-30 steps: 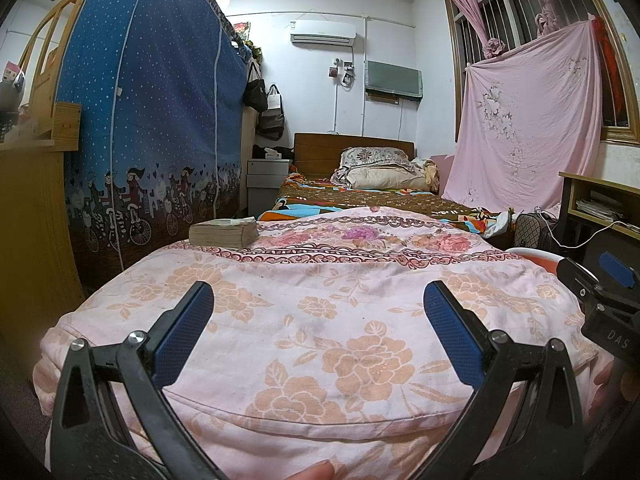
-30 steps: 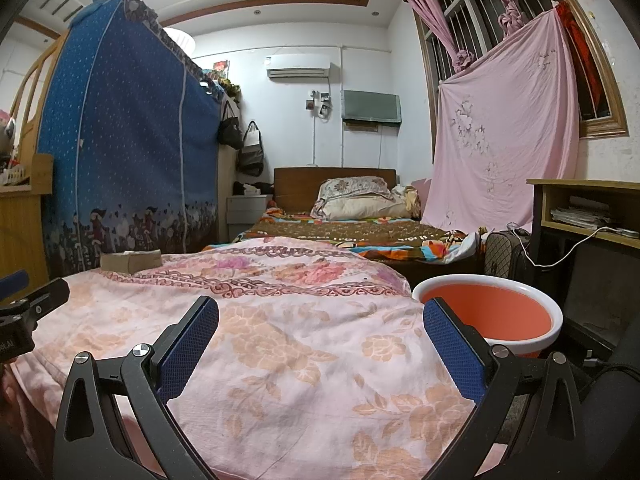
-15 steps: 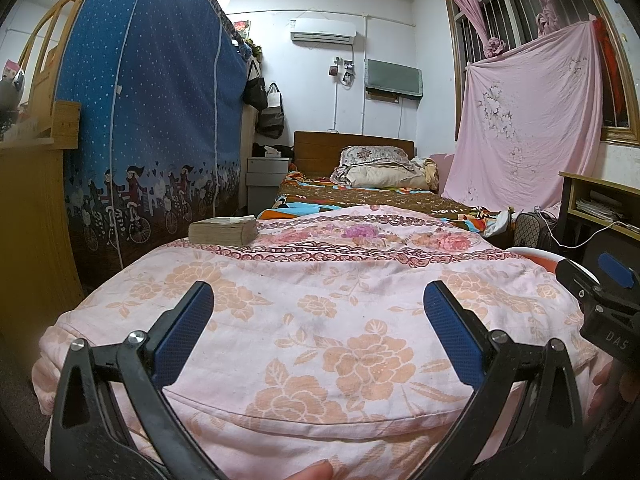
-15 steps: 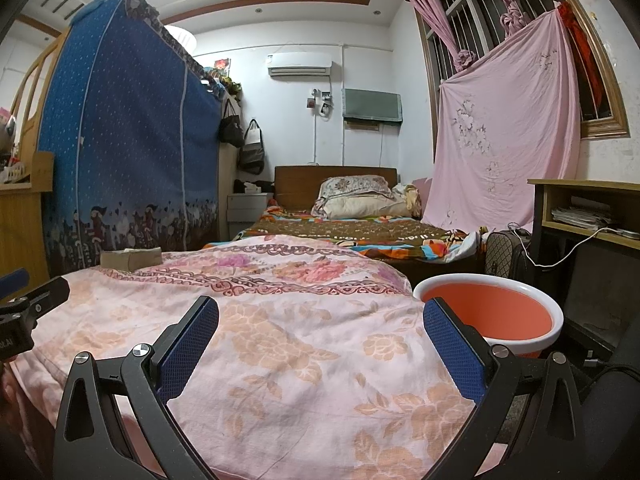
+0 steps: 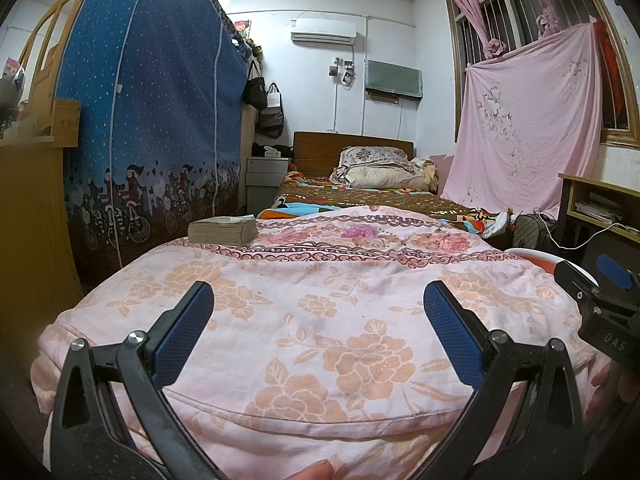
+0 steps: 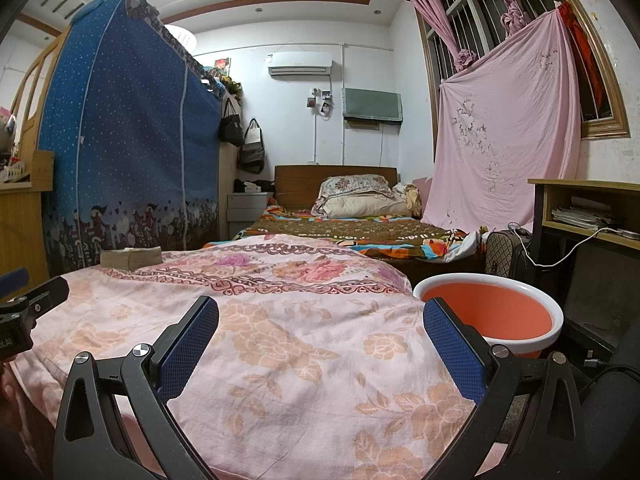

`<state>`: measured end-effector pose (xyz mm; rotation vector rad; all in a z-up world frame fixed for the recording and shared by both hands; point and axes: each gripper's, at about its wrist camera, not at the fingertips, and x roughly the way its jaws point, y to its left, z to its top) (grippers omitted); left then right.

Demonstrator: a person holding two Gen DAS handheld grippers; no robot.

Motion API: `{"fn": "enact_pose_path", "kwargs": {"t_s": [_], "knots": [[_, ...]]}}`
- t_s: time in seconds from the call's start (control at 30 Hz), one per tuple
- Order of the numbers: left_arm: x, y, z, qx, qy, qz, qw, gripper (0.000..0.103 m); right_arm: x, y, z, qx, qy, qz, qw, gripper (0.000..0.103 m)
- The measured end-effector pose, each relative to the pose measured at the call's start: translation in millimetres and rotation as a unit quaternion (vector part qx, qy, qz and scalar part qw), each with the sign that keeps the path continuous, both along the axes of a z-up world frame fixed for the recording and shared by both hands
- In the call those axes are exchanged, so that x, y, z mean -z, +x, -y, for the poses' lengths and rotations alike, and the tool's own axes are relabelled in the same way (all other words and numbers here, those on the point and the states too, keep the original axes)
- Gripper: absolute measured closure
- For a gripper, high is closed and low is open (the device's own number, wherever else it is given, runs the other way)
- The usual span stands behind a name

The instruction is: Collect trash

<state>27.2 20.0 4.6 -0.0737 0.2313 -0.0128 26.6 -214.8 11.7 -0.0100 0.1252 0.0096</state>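
Hovering side by side over the near end of a surface draped in a pink floral quilt (image 5: 320,320), the left gripper (image 5: 318,336) and the right gripper (image 6: 320,340) both stand with jaws spread wide and nothing between the blue pads. What lies under the quilt cannot be told. The only loose thing on the quilt is a thick tan wad of paper (image 5: 223,231), resting at its far left corner, next to the blue wardrobe cover (image 5: 160,120); whether it counts as trash cannot be confirmed from either view, and no other scrap shows on the cloth. From the wad, both grippers sit back toward the quilt's near edge, well apart from it. In the left wrist view it lies ahead and left of the jaws, while in the right wrist view the same wad (image 6: 131,257) sits farther off to the left, so the left gripper looks the nearer one. Its long side runs roughly across the line of reach, so jaws coming straight forward would likely close across its shorter span. An orange basin (image 6: 490,314) stands beside the quilt's right edge, on the opposite side from the wad and close to the right gripper, a plausible place for collected trash
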Motion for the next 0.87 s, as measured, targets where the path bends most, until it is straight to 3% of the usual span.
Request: {"fn": "enact_pose_path", "kwargs": {"t_s": [0.87], "knots": [[-4.6,-5.1,-7.8,-0.029,-0.006,0.018,0.9994,0.012,1.7,-0.4,1.1,-0.003,-0.005,-0.006,1.0,0.0]]}}
